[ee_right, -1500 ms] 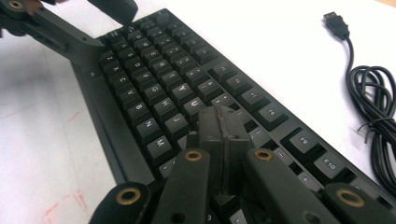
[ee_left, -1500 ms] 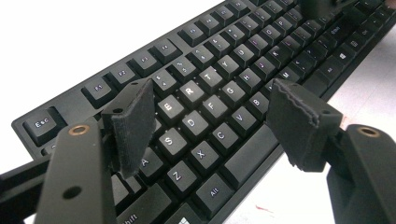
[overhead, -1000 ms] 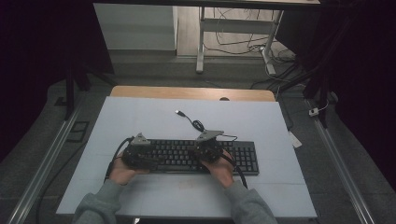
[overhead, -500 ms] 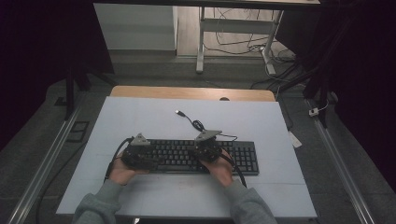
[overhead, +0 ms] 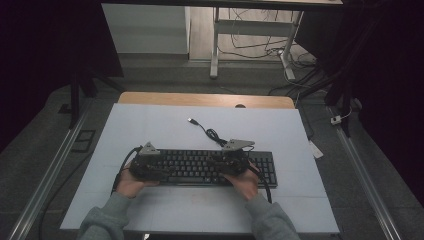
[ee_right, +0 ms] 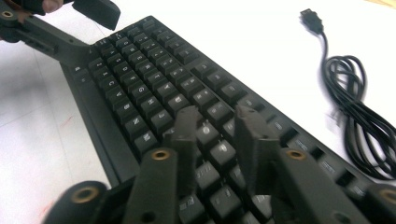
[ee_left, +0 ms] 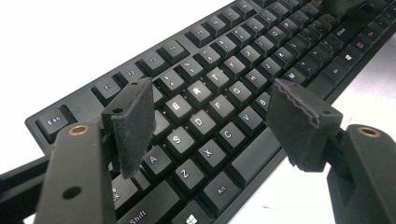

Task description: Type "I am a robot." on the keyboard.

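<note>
- A black keyboard (overhead: 200,167) lies flat on a pale worktop (overhead: 150,125), its long side running across in front of the person; it serves as the landmark for everything below.
- The left claw (overhead: 150,167) sits over the keyboard's left end, held in the person's left hand (overhead: 127,184) at the keyboard's near edge. A grey three-cornered plate tops it.
- In the left gripper view, the left claw (ee_left: 210,116) stands wide open — its two black jaws are spread well apart above the letter keys, with the E, R, D, S and C keys showing between them. It has hold of nothing.
- The right claw (overhead: 227,162) hangs over the keyboard's right-hand half, just left of the number pad, held in the person's right hand (overhead: 245,182) at the near edge.
- In the right gripper view, the right claw (ee_right: 217,140) is narrowly parted — a slim gap shows between its jaws, which point down at the keys. Whether the tips touch a key I cannot tell; it grips nothing.
- A black cable (overhead: 212,134) lies coiled on the worktop just beyond the keyboard's far edge, its USB plug (overhead: 191,120) lying loose farther back.
- Grey sleeves (overhead: 107,220) come in from the edge nearest the person.
</note>
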`<state>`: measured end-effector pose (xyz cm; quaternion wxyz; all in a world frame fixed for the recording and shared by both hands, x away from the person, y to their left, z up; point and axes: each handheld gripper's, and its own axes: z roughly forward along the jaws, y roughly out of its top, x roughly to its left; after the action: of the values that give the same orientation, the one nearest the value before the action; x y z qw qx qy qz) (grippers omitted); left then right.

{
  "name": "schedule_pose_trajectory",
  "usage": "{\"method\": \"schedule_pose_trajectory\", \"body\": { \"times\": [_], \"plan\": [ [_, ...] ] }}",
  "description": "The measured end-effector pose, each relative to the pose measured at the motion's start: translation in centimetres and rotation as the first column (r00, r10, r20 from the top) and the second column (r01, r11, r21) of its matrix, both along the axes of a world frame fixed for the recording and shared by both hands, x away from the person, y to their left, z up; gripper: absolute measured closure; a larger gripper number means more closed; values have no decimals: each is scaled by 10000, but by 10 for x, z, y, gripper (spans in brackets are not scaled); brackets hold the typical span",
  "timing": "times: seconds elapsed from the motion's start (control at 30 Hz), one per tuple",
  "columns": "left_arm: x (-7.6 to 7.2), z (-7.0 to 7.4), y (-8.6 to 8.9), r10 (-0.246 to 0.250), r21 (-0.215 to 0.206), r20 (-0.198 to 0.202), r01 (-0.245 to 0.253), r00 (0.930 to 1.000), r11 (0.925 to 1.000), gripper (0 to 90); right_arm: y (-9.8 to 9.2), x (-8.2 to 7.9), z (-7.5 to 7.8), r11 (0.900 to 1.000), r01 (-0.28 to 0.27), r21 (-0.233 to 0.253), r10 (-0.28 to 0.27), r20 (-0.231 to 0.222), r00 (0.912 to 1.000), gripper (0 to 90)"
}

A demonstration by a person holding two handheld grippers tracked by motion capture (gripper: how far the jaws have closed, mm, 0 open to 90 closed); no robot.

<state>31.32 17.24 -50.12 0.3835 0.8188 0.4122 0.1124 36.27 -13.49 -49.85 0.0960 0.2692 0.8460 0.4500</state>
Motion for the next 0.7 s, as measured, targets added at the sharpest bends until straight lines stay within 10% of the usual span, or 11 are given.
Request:
{"method": "schedule_pose_trajectory", "body": {
  "times": [0.7],
  "plan": [
    [2, -1, 3, 252, -50, 113, -252, 9996, 9997, 320, -85, -31, -1, 9966, 795, -220, -787, 365, 9962, 546]
  ]
}}
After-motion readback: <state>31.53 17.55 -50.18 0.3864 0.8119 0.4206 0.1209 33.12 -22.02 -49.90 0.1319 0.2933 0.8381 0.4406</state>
